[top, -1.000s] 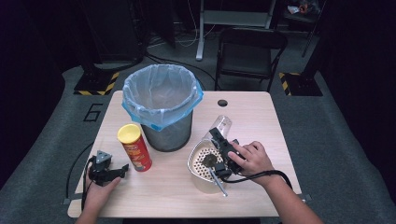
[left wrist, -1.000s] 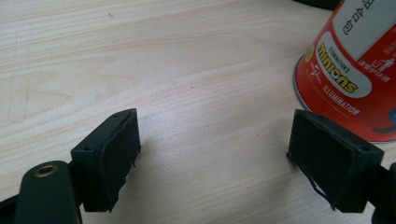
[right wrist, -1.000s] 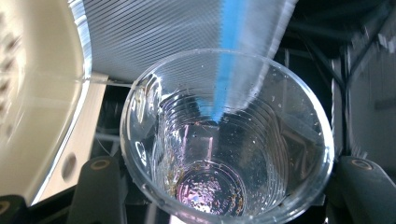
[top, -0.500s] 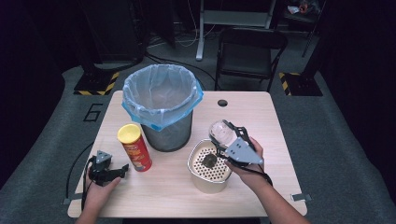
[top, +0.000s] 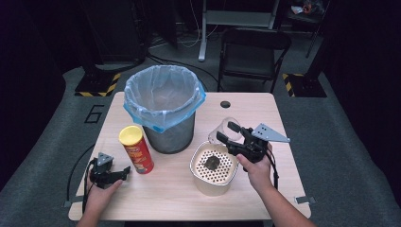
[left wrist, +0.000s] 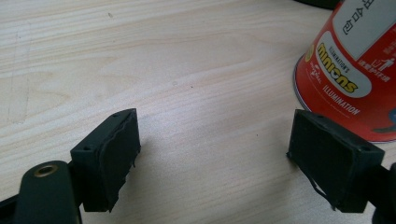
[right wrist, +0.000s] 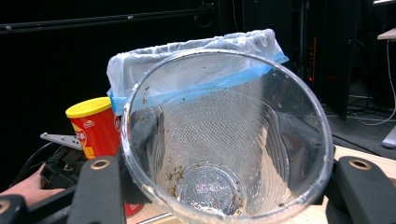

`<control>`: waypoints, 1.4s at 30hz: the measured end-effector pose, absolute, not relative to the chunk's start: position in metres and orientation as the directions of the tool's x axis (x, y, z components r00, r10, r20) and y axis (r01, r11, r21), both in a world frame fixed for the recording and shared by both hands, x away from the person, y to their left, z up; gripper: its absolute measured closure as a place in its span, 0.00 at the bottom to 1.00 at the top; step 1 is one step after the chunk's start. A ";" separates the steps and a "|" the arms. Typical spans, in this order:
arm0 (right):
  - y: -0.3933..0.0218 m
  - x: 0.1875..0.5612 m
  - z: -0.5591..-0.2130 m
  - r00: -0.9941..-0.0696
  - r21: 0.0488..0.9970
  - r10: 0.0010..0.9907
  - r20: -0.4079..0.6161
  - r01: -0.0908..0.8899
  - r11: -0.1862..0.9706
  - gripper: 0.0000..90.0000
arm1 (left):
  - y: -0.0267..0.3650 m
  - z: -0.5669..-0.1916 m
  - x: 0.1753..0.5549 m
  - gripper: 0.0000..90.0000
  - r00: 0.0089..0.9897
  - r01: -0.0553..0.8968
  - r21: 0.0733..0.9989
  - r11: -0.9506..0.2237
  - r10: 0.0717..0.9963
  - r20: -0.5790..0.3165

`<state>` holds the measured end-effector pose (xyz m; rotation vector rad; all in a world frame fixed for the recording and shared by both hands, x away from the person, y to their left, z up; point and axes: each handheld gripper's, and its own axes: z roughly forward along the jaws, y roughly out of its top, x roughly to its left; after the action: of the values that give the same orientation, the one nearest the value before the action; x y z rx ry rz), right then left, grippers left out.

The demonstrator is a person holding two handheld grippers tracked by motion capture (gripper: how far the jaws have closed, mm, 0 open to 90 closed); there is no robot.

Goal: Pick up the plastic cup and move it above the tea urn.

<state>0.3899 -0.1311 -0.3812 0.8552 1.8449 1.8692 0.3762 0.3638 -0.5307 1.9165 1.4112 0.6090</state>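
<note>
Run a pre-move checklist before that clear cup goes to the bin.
1. Right gripper clamped on the clear cup: ok, a jaw on each side of it.
2. Cup emptied: ok, crumbs cling to its wall; a dark lump lies in the perforated container.
3. Trash bin open and lined: ok.
4. Chips can upright, clear of the cup's route: ok.
5. Left gripper free: ok, jaws open over bare table.

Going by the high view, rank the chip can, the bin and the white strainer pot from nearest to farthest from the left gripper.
From the left gripper:
1. Chip can, just beside its jaws.
2. Bin, behind the can toward the table's far side.
3. Strainer pot, across the table by the right hand.
</note>
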 end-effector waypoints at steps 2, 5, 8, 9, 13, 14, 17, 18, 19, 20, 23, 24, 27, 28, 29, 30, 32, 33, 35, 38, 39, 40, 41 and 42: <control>-0.130 0.389 -0.378 -0.744 0.988 0.652 0.146 0.145 -0.057 0.41 | 0.364 -0.530 0.376 0.18 0.307 0.638 0.745 -0.194 0.952 -0.015; -0.129 0.387 -0.374 -0.741 0.990 0.659 0.127 0.133 -0.042 0.41 | 0.364 -0.530 0.376 0.18 0.307 0.639 0.745 -0.191 0.951 -0.019; -0.127 0.386 -0.368 -0.738 0.994 0.668 0.097 0.111 -0.021 0.41 | 0.364 -0.530 0.376 0.18 0.308 0.638 0.745 -0.195 0.951 -0.015; -0.126 0.386 -0.362 -0.738 0.995 0.670 0.083 0.100 -0.013 0.41 | 0.364 -0.530 0.376 0.18 0.308 0.638 0.745 -0.195 0.951 -0.015; -0.124 0.387 -0.350 -0.746 0.996 0.662 0.072 0.088 -0.009 0.41 | 0.364 -0.530 0.376 0.18 0.308 0.638 0.745 -0.195 0.951 -0.015; -0.123 0.388 -0.345 -0.748 0.996 0.661 0.066 0.085 -0.003 0.41 | 0.364 -0.530 0.376 0.18 0.308 0.638 0.745 -0.195 0.951 -0.015; -0.121 0.390 -0.331 -0.746 0.997 0.664 0.056 0.080 0.005 0.41 | 0.364 -0.530 0.376 0.18 0.307 0.638 0.745 -0.194 0.951 -0.015; -0.119 0.392 -0.323 -0.747 0.998 0.664 0.037 0.060 0.012 0.41 | 0.364 -0.530 0.376 0.18 0.308 0.639 0.745 -0.195 0.951 -0.015; -0.119 0.392 -0.323 -0.747 0.998 0.664 0.037 0.060 0.012 0.41 | 0.364 -0.530 0.376 0.18 0.308 0.639 0.745 -0.195 0.951 -0.015; -0.118 0.393 -0.319 -0.749 0.999 0.662 0.026 0.049 0.016 0.41 | 0.364 -0.530 0.376 0.18 0.308 0.639 0.744 -0.195 0.951 -0.015; -0.112 0.398 -0.303 -0.759 0.999 0.651 -0.001 0.022 0.027 0.41 | 0.364 -0.530 0.376 0.18 0.308 0.639 0.744 -0.195 0.951 -0.015; -0.110 0.399 -0.298 -0.761 0.999 0.648 0.002 0.026 0.028 0.41 | 0.364 -0.530 0.376 0.18 0.308 0.638 0.745 -0.195 0.951 -0.015; -0.104 0.406 -0.288 -0.766 0.999 0.643 0.004 0.031 0.031 0.41 | 0.364 -0.530 0.376 0.18 0.308 0.639 0.744 -0.195 0.951 -0.015; -0.100 0.411 -0.280 -0.769 0.999 0.639 0.001 0.027 0.032 0.41 | 0.364 -0.530 0.376 0.18 0.308 0.638 0.745 -0.195 0.951 -0.015; -0.098 0.414 -0.276 -0.771 0.999 0.637 0.004 0.032 0.031 0.41 | 0.364 -0.530 0.376 0.18 0.308 0.638 0.745 -0.195 0.951 -0.015; -0.095 0.417 -0.272 -0.772 0.999 0.636 0.006 0.032 0.030 0.41 | 0.364 -0.530 0.376 0.18 0.308 0.639 0.744 -0.195 0.951 -0.015; -0.091 0.422 -0.264 -0.776 0.999 0.630 0.013 0.039 0.027 0.41 | 0.364 -0.530 0.376 0.18 0.306 0.638 0.745 -0.194 0.952 -0.014; -0.091 0.422 -0.264 -0.776 0.999 0.630 0.013 0.039 0.027 0.41 | 0.364 -0.530 0.376 0.18 0.306 0.638 0.745 -0.194 0.952 -0.014; -0.086 0.427 -0.258 -0.778 0.999 0.628 0.013 0.039 0.028 0.41 | 0.364 -0.530 0.376 0.18 0.307 0.638 0.745 -0.194 0.951 -0.015; -0.074 0.438 -0.247 -0.783 0.998 0.621 0.032 0.054 0.017 0.41 | 0.364 -0.530 0.376 0.18 0.308 0.638 0.745 -0.195 0.951 -0.015; -0.074 0.438 -0.247 -0.783 0.998 0.621 0.032 0.054 0.017 0.41 | 0.364 -0.530 0.376 0.18 0.308 0.638 0.745 -0.195 0.951 -0.015; -0.071 0.440 -0.245 -0.782 0.998 0.622 0.032 0.056 0.019 0.41 | 0.364 -0.530 0.376 0.18 0.308 0.639 0.744 -0.195 0.951 -0.015; -0.067 0.443 -0.244 -0.782 0.998 0.622 0.024 0.052 0.027 0.41 | 0.364 -0.530 0.376 0.18 0.308 0.638 0.744 -0.195 0.951 -0.015; -0.059 0.448 -0.241 -0.785 0.998 0.619 0.015 0.048 0.037 0.41 | 0.364 -0.530 0.376 0.18 0.308 0.639 0.744 -0.195 0.951 -0.015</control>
<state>0.4484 -0.0592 -0.2409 0.6723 1.8970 1.7981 0.3761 0.3641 -0.5303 1.9232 1.4088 0.6116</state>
